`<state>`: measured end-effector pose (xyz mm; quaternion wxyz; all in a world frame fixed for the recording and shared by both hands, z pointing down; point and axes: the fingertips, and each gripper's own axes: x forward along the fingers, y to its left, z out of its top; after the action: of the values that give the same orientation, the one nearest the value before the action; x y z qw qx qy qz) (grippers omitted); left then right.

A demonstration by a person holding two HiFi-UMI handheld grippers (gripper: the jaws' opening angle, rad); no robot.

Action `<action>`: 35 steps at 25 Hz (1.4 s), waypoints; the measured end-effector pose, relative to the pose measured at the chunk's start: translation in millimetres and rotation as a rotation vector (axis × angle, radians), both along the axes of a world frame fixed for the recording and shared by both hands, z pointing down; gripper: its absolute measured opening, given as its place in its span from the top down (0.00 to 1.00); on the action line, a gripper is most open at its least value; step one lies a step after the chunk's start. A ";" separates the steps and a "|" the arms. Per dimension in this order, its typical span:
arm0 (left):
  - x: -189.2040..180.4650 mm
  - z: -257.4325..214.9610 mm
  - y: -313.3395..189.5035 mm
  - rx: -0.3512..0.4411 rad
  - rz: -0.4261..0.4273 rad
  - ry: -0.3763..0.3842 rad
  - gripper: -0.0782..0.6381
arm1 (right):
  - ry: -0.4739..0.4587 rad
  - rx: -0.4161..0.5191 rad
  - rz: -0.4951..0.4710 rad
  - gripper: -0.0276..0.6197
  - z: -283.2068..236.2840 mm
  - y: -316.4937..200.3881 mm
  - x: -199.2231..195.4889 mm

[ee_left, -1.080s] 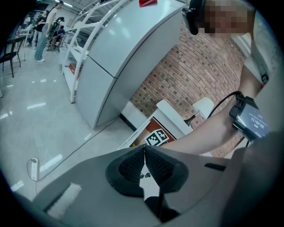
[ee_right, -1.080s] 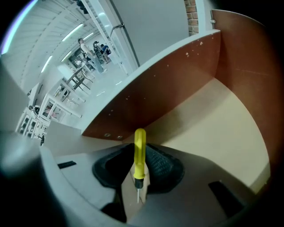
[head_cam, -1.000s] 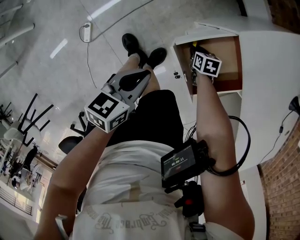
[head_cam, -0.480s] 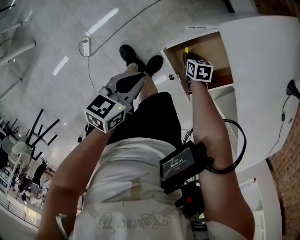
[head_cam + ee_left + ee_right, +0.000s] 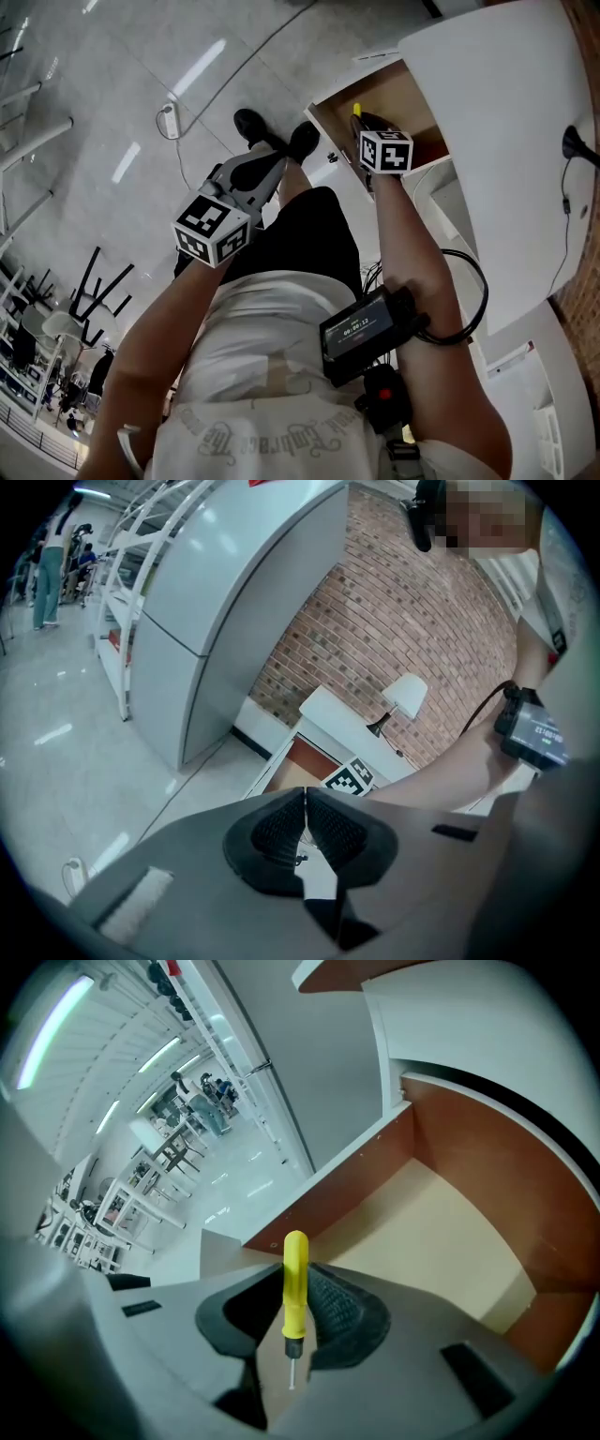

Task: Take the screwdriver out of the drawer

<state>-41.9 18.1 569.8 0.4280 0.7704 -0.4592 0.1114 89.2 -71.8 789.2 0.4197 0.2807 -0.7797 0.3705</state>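
A yellow-handled screwdriver (image 5: 295,1279) stands between my right gripper's (image 5: 296,1314) pads, handle pointing away and its thin metal tip toward the camera. The right gripper is shut on it, just above the open wooden drawer (image 5: 441,1232). In the head view the right gripper (image 5: 370,127) sits over the drawer (image 5: 398,94), with the screwdriver's (image 5: 357,110) yellow end poking out beyond the marker cube. My left gripper (image 5: 279,161) hangs over the person's lap, jaws closed together and empty; the left gripper (image 5: 306,819) shows the same in its own view.
The drawer belongs to a white desk (image 5: 497,141) with a lamp (image 5: 403,696) on it, against a brick wall. A power strip (image 5: 169,120) and cable lie on the floor beyond the person's shoes (image 5: 251,125). Chairs (image 5: 84,291) stand far left.
The right gripper and drawer have shifted up and left in the head view, and the screwdriver's yellow end shows more clearly beyond the cube. The left gripper has hardly moved.
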 end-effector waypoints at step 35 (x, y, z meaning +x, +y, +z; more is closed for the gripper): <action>33.1 -100.4 -46.6 0.156 0.176 -0.039 0.87 | -0.121 0.137 0.146 0.85 -130.1 24.4 51.8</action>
<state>-8.7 -28.5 469.4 0.3462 0.8364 -0.4054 0.1272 141.0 -47.5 659.2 0.3235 0.3419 -0.8046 0.3622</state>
